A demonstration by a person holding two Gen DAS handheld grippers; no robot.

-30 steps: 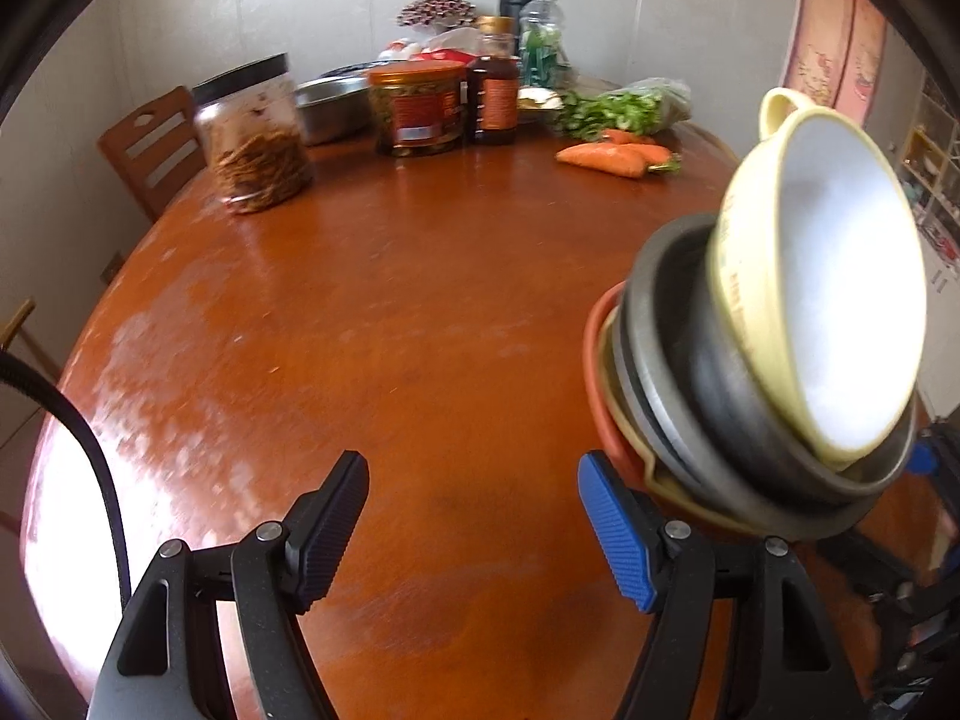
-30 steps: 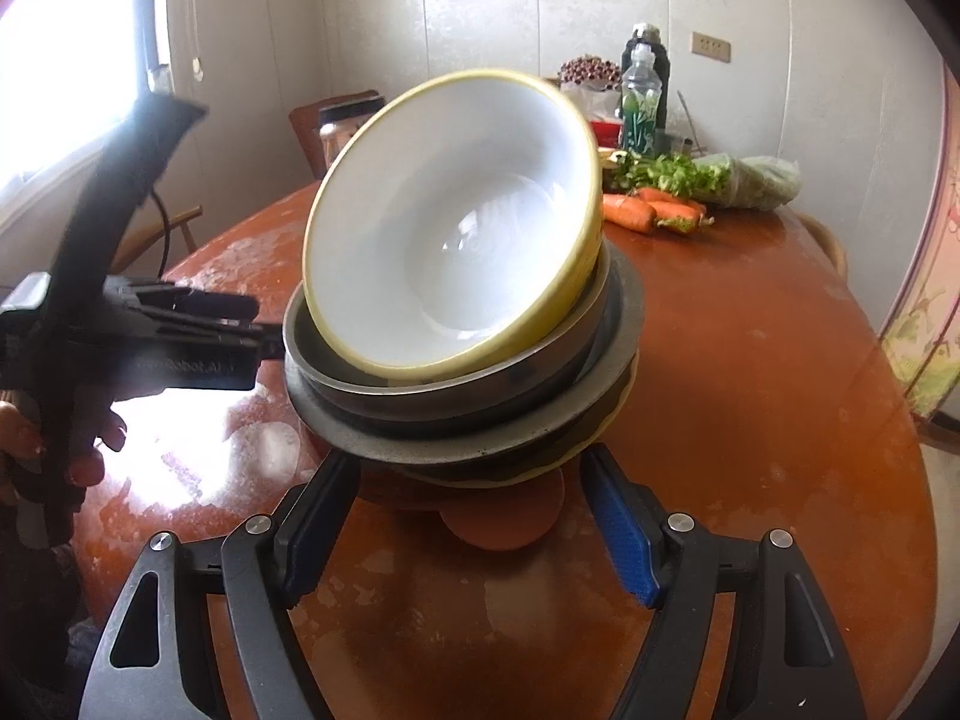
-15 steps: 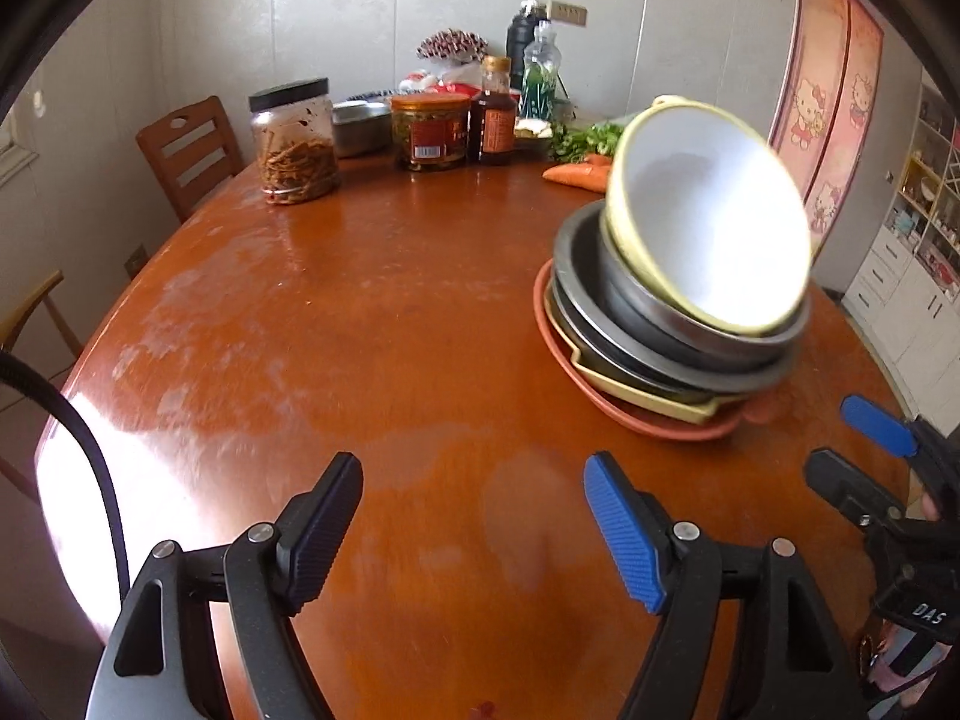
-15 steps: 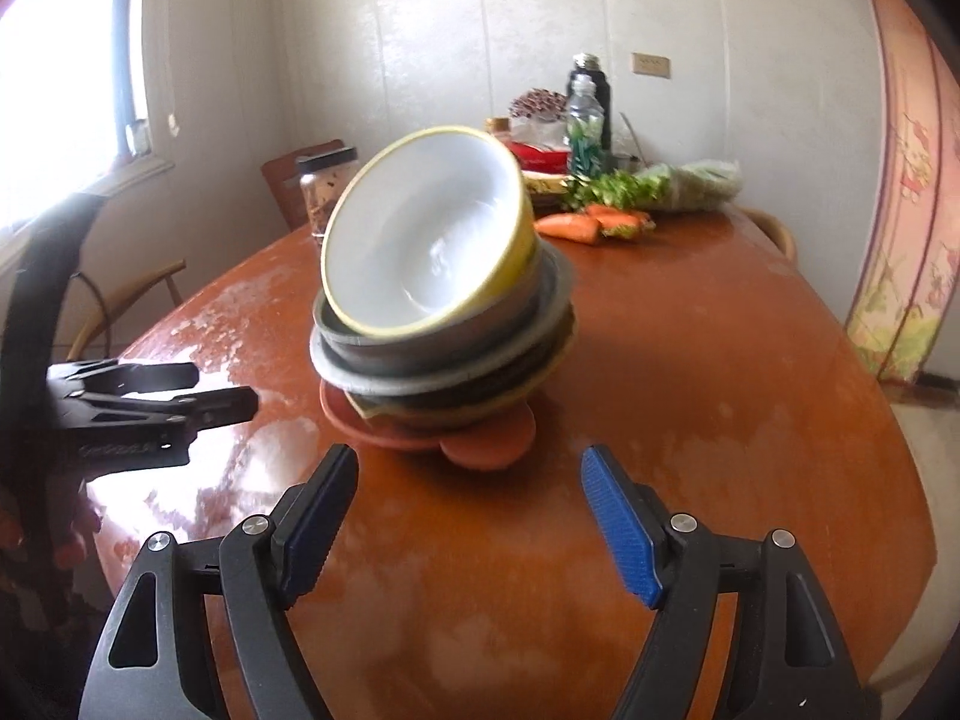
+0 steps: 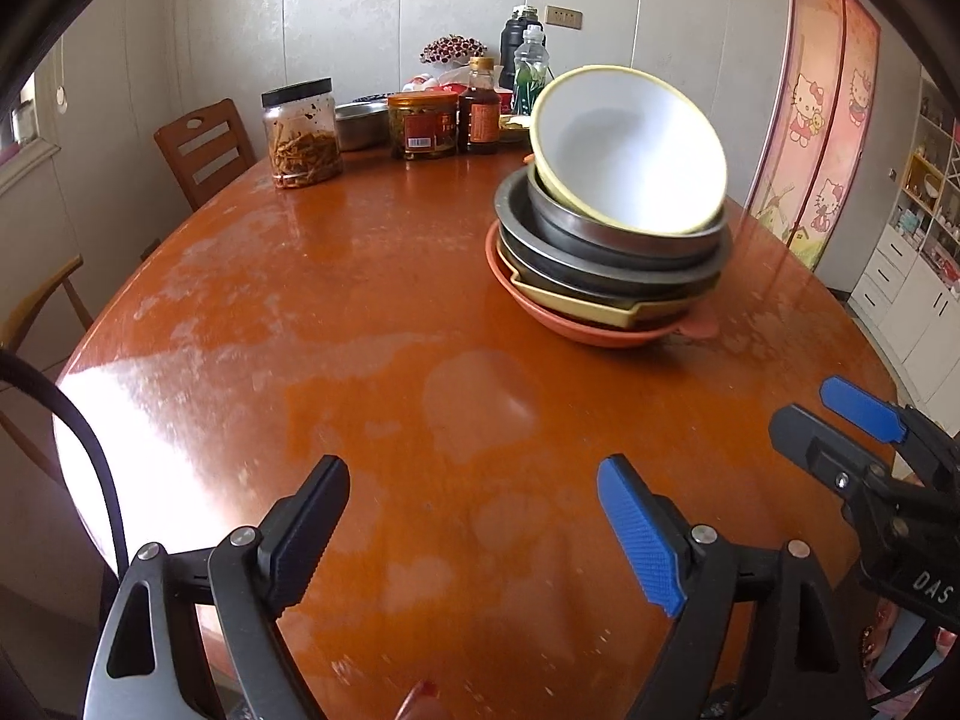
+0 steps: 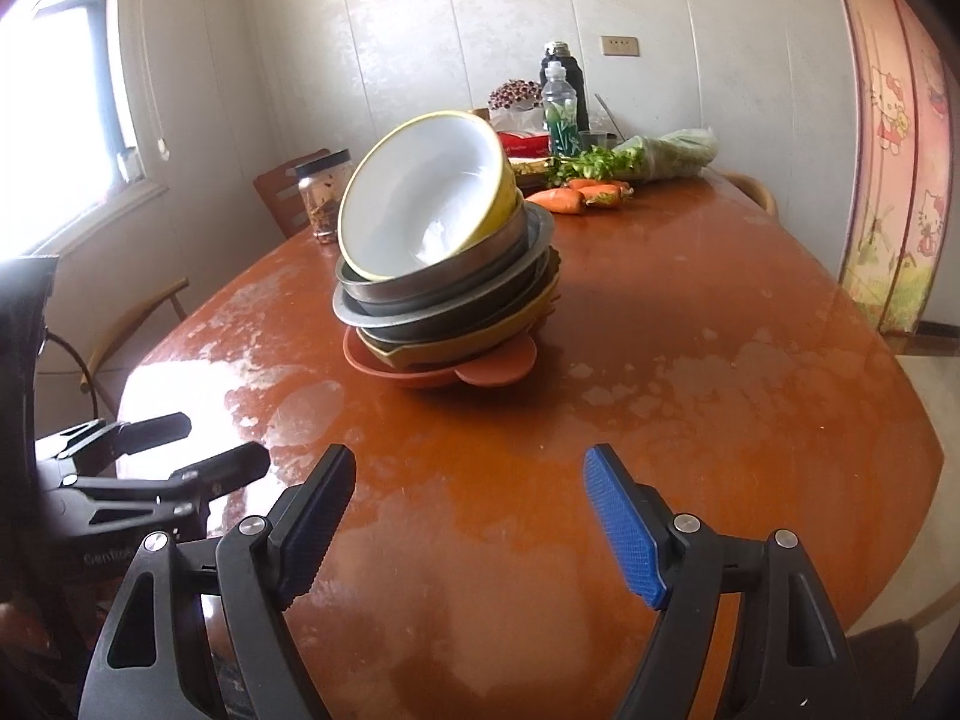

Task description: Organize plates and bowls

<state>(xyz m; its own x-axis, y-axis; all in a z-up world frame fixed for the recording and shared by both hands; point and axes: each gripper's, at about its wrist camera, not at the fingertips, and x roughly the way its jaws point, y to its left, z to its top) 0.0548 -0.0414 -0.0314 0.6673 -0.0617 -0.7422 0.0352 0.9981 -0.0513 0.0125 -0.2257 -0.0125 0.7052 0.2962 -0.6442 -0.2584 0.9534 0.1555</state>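
A stack of dishes stands on the round wooden table. At the bottom is an orange plate, then a yellow dish, grey metal plates and a tilted yellow bowl with a white inside on top. The stack also shows in the right wrist view. My left gripper is open and empty, well short of the stack. My right gripper is open and empty, also back from the stack. Each gripper shows in the other's view.
Jars, a sauce bottle, a metal bowl, bottles, carrots and greens stand at the table's far side. Wooden chairs stand at the left. White cabinets are at the right.
Both grippers have pulled back from the dish stack toward the table's near edge. The stack now stands free on the table, farther away in both views.
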